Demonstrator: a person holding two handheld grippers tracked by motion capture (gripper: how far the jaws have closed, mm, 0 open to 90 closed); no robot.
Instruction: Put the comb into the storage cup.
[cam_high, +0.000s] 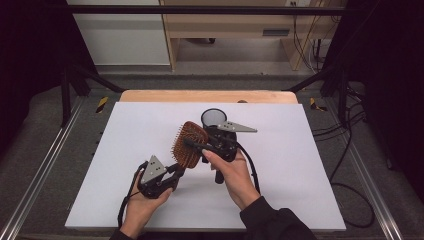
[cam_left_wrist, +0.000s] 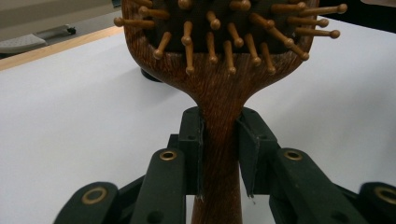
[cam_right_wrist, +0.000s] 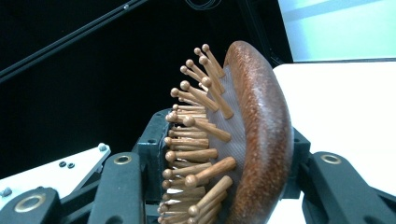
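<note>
Both grippers hold one wooden hairbrush (cam_high: 189, 144) above the white surface (cam_high: 130, 135). Left gripper (cam_left_wrist: 220, 154) fingers clamp its handle; right gripper (cam_high: 192, 145) fingers pinch the bristled head, near a black cup (cam_high: 213, 118).

Even overhead light, dim surround

The white table (cam_high: 150, 200) is bright and evenly lit with faint shadows; the room beyond falls dark. In the gripper views the brush (cam_left_wrist: 219, 93) is sharp up close while backgrounds blur, and a pale window glares upper right.
</note>
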